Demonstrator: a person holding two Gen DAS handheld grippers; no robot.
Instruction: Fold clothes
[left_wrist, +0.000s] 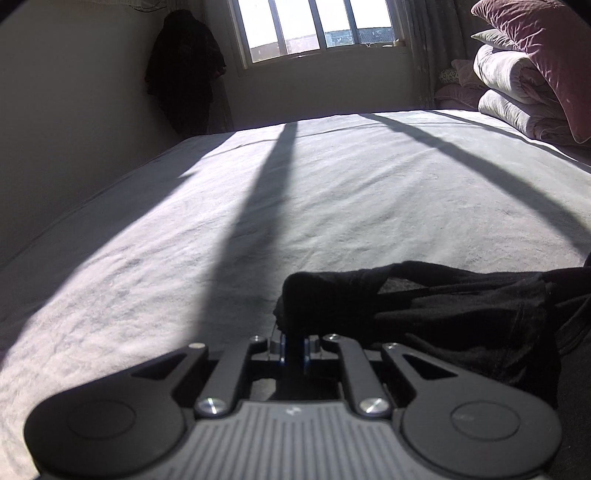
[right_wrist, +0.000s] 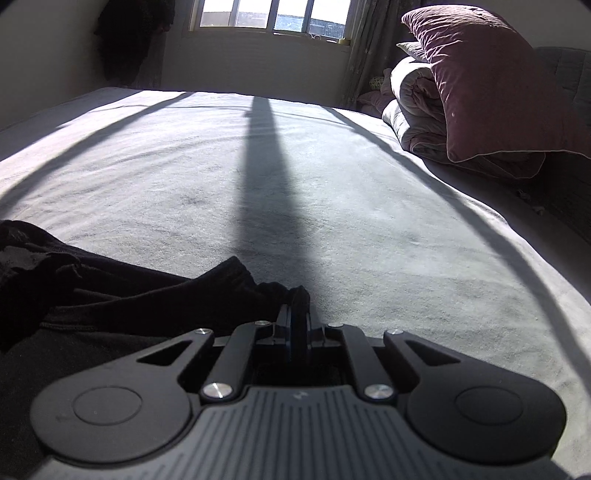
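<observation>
Black garment (left_wrist: 461, 310) lies at the near edge of the bed (left_wrist: 332, 192), bunched and creased, stretched between the two grippers: in the left wrist view it runs off to the right from the fingers, in the right wrist view the same black garment (right_wrist: 122, 291) runs off to the left. Fabric is dark and matte; a stitched hem line shows low in the right wrist view. Which kind of clothing it is cannot be told. Left gripper (left_wrist: 294, 349): jaws drawn nearly together, pinching a rolled corner of the cloth, which humps up just beyond the fingertips. Right gripper (right_wrist: 298, 332): jaws likewise pressed close, pinching the opposite end of the cloth, a small fold poking out at the tips. Both grippers point down toward the mattress at a shallow angle. Bed surface is a pale grey sheet (right_wrist: 369, 221), lightly wrinkled, lit by strong sun with long dark bar shadows crossing it lengthwise. At the far right of the bed, a folded white quilt (left_wrist: 509, 92) is stacked, with a dusty-pink pillow (right_wrist: 491, 81) leaning on top of it. Beyond the bed, a barred window (left_wrist: 314, 29) in the far wall, very bright. Left of the window a dark coat (left_wrist: 184, 70) hangs against the wall.
</observation>
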